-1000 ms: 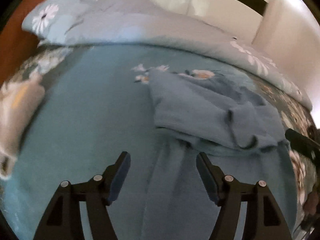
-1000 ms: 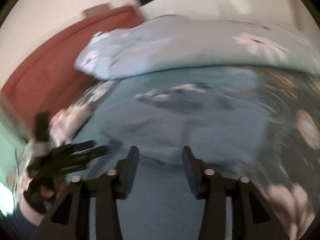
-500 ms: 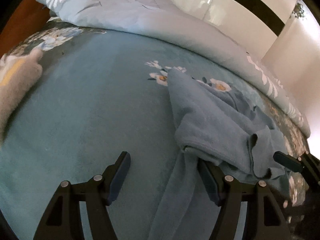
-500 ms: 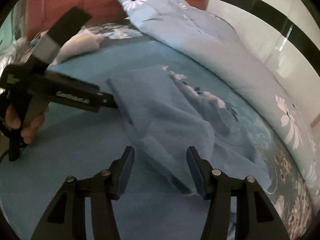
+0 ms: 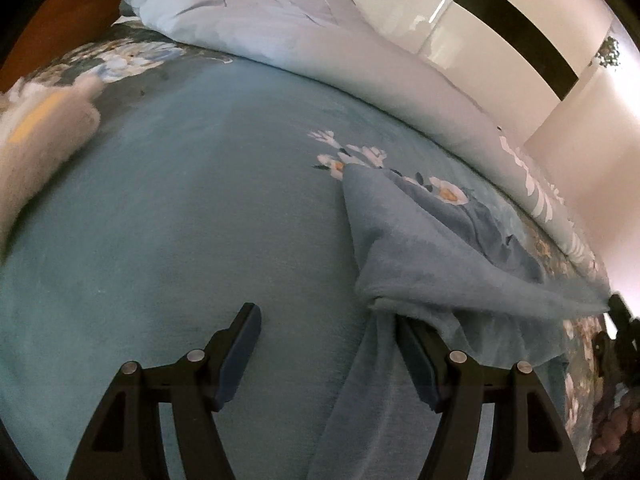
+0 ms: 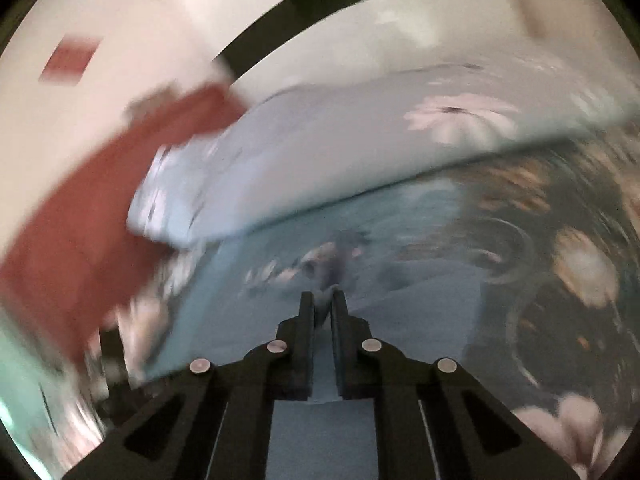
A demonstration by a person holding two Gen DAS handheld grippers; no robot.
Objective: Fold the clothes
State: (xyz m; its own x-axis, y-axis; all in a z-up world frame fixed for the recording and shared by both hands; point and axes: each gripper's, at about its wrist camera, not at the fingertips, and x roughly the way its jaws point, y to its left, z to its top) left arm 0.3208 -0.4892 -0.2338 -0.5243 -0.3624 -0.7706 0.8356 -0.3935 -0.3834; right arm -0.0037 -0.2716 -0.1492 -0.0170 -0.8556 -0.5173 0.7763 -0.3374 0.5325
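Note:
A blue fleece garment (image 5: 432, 264) lies bunched on the teal bed sheet (image 5: 192, 216), stretched taut toward the right edge. My left gripper (image 5: 326, 354) is open low over the sheet, its right finger (image 5: 416, 360) against a hanging strip of the garment. In the blurred right wrist view my right gripper (image 6: 323, 312) is shut on a fold of the same blue garment (image 6: 400, 312), with cloth showing between its jaws. The right gripper's dark tip (image 5: 620, 308) shows at the right edge of the left wrist view, pulling the garment's edge.
A pale blue floral duvet (image 5: 280, 28) lies bunched along the far side of the bed. A white fluffy thing (image 5: 36, 128) sits at the left. A red-brown headboard (image 6: 92, 216) and white wall panels (image 5: 500, 52) stand behind.
My right gripper has shut on the garment and swung, pulling its edge taut to the right. My left gripper has shifted left and lower, the garment now beside its right finger.

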